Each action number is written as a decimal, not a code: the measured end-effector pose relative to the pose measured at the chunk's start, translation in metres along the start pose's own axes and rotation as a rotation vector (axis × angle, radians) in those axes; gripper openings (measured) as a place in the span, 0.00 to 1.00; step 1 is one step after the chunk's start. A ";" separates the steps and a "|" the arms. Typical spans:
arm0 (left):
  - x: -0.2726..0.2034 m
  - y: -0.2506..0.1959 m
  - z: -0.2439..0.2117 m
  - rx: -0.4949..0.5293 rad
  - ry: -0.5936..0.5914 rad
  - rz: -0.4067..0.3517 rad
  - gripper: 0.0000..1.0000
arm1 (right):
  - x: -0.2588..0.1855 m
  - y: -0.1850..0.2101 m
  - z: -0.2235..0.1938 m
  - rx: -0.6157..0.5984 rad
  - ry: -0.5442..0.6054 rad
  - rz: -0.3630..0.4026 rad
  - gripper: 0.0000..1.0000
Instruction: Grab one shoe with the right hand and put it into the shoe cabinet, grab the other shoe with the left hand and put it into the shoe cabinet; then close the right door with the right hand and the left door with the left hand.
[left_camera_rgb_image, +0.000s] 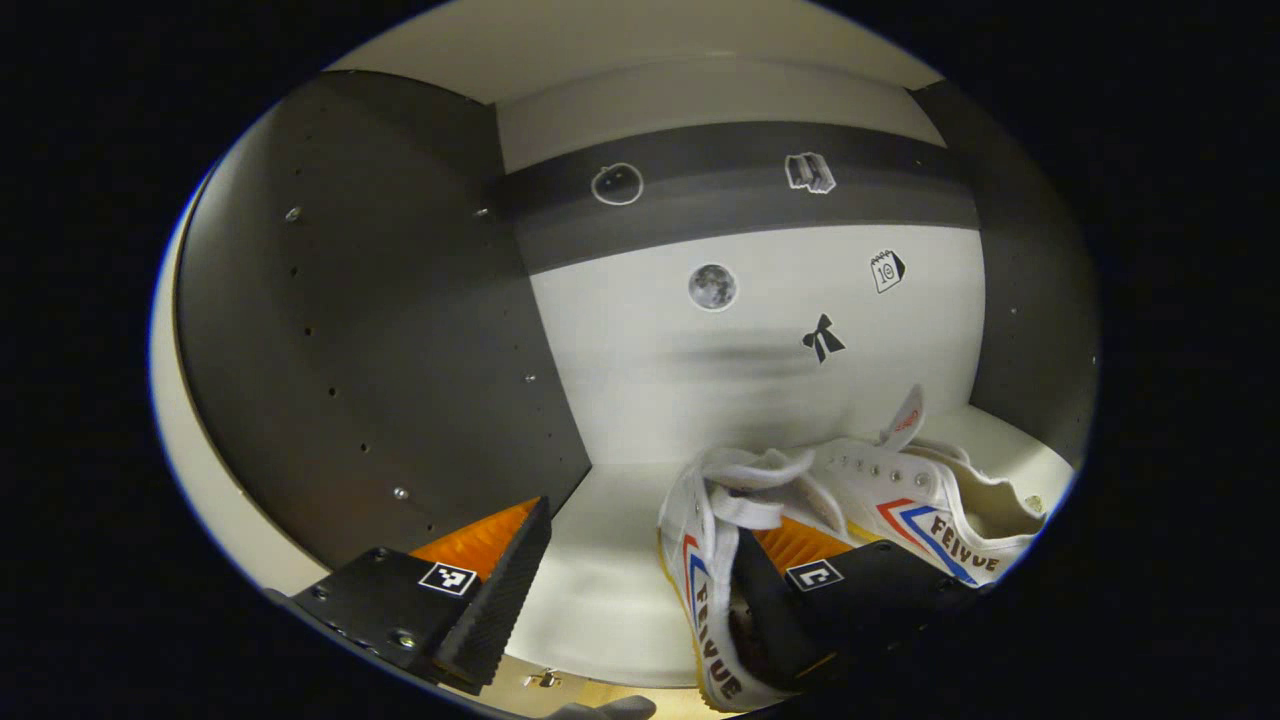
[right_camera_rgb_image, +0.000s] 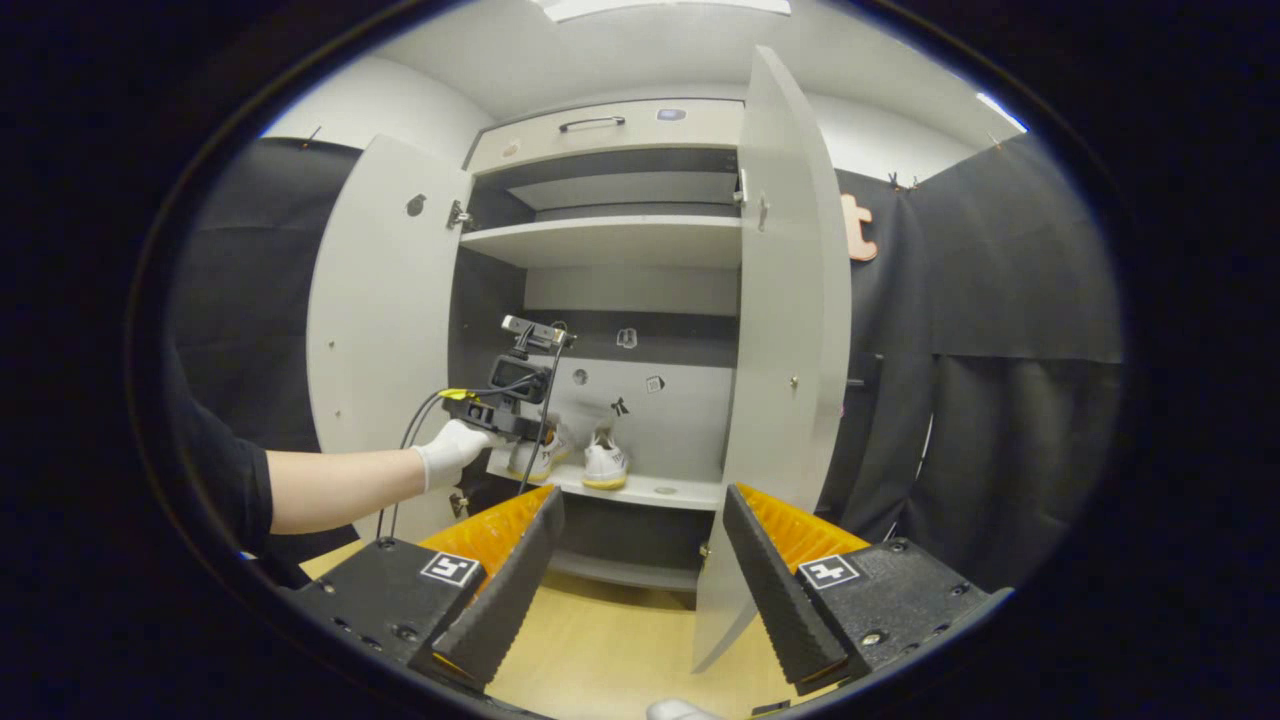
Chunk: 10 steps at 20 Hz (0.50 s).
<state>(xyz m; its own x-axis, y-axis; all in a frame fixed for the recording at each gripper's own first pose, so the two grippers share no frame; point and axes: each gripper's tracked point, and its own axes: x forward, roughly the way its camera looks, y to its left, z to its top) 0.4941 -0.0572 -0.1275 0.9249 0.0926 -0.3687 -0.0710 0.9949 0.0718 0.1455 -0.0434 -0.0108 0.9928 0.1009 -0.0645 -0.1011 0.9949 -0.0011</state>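
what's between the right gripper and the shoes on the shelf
Bare wooden floor and open air, seen in the right gripper view; the right gripper hangs open, back from the cabinet. The open right door stands just beside that line.

Black cloth walls (right_camera_rgb_image: 1010, 280), wooden floor (right_camera_rgb_image: 610, 650), white ceiling (right_camera_rgb_image: 650, 40).

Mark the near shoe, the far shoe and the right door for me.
near shoe (left_camera_rgb_image: 712, 560), left gripper view, on its side stripes.
far shoe (left_camera_rgb_image: 935, 500), left gripper view, on its side panel.
right door (right_camera_rgb_image: 790, 300), right gripper view, on its inner face.
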 end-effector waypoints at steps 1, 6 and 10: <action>-0.003 -0.001 0.001 -0.009 -0.004 -0.018 0.96 | 0.000 0.002 0.000 -0.001 -0.001 0.005 1.00; -0.028 -0.005 0.043 -0.017 -0.127 -0.060 0.96 | -0.005 0.012 0.001 -0.005 -0.006 0.021 1.00; -0.051 0.001 0.057 -0.027 -0.165 -0.065 0.96 | -0.010 0.017 0.006 -0.009 -0.021 0.023 1.00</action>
<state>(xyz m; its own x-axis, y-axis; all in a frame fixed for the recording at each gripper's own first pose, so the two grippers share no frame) 0.4679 -0.0632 -0.0559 0.9764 0.0222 -0.2147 -0.0168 0.9995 0.0271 0.1345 -0.0269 -0.0039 0.9913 0.1244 -0.0438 -0.1249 0.9921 -0.0090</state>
